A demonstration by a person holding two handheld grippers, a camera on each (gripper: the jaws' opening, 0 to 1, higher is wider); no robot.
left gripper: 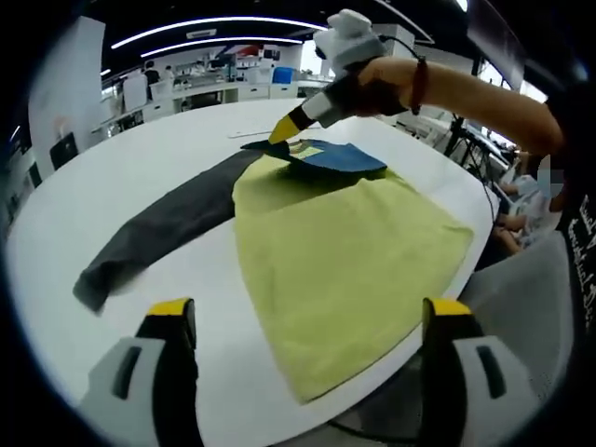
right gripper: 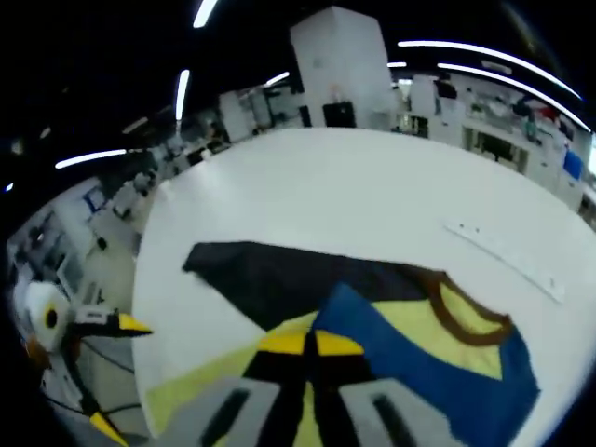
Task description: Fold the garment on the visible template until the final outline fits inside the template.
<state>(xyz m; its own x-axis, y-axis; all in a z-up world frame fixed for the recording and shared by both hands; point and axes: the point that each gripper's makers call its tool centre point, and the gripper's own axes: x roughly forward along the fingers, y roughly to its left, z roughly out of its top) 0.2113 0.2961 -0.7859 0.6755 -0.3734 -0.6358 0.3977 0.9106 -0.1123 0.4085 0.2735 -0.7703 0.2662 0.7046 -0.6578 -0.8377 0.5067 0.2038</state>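
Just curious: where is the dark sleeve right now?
In the left gripper view the dark sleeve lies stretched out flat on the white table, left of the yellow body.

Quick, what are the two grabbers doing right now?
Left gripper: open, holding nothing, above the shirt's yellow hem.
Right gripper: fingers together, pinching the shirt near its collar.

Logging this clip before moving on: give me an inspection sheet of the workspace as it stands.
Surface: white table, round-edged.
Job's things: garment, yellow-green body spread flat, dark sleeve stretched out, blue panel folded over near the collar. Template: cannot tell.
Clutter: thin white strip on the table beyond the collar.
Grippers: right gripper shut on garment by the collar; left gripper open, hovering over the hem.
Cables: nothing seen on the table.
Surroundings: lab benches, ceiling strip lights.
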